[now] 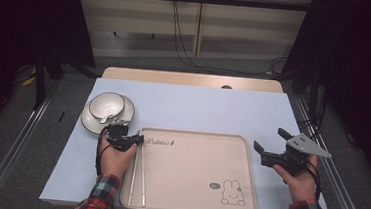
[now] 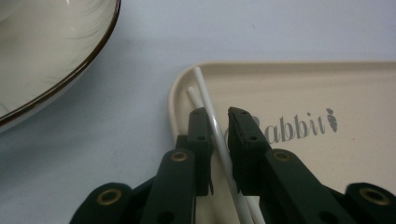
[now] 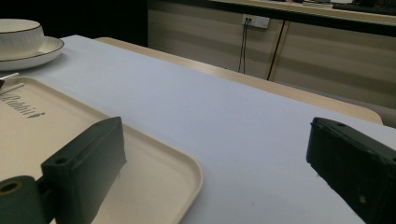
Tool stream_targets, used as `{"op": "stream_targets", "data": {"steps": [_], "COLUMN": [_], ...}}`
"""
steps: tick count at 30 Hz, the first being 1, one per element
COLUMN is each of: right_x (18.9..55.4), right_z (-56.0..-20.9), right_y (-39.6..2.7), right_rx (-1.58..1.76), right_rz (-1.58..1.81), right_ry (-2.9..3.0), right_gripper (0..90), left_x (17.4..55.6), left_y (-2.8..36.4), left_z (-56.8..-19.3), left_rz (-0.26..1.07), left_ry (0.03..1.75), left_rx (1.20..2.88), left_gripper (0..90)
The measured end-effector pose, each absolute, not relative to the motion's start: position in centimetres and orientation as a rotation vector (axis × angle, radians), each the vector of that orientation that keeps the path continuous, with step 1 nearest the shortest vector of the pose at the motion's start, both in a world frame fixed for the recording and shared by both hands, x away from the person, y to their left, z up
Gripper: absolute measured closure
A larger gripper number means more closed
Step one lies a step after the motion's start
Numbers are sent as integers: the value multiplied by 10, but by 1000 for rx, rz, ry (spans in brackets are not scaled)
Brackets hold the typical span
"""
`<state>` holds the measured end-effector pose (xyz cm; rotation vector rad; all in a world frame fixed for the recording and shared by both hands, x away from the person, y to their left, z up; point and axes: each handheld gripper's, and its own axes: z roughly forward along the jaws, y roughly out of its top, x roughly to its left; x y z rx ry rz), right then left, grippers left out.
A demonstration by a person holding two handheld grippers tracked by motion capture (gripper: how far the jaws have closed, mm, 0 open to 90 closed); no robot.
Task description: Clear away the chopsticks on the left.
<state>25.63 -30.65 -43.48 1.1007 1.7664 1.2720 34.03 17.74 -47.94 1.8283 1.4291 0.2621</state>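
Note:
Two white chopsticks (image 1: 139, 173) lie along the left edge of a beige tray (image 1: 192, 185) printed with a rabbit. My left gripper (image 1: 139, 139) hovers over their far ends at the tray's top left corner. In the left gripper view the jaws (image 2: 218, 114) straddle one chopstick (image 2: 205, 93). It lies against the left jaw, with a gap to the right jaw. The other chopstick (image 2: 191, 95) lies just outside. My right gripper (image 1: 270, 139) stands wide open at the tray's right edge, and its jaws (image 3: 217, 137) hold nothing.
A white bowl (image 1: 107, 104) with a dark rim sits on a plate (image 1: 89, 121) just left of the tray's far corner, close to my left gripper. It is seen as bowl (image 3: 18, 30) and plate (image 3: 44, 51) from the right. A pale blue mat (image 1: 198, 108) covers the table.

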Motion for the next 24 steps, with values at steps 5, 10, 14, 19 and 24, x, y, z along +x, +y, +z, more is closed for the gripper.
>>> {"op": "stream_targets", "data": {"steps": [5,10,14,19,24], "right_x": [256,256,257,257,257], "right_z": [-435,-435,-435,-435,-435], "right_y": [-306,-306,-307,-307,-308], "right_rx": [1099,1101,1104,1102,1110], "right_rz": [1273,1270,1271,1265,1274], "right_ry": [1770,1766,1765,1766,1762], "right_gripper": [40,40,41,41,40], "left_x": [339,338,339,339,338], "left_y": [177,176,177,177,177], "left_z": [-479,-480,-480,-480,-478], "left_rz": [263,263,262,269,259], "left_ry": [1428,1426,1418,1415,1409], "left_rx": [1831,1831,1832,1837,1833], "left_gripper": [793,781,771,771,735]}}
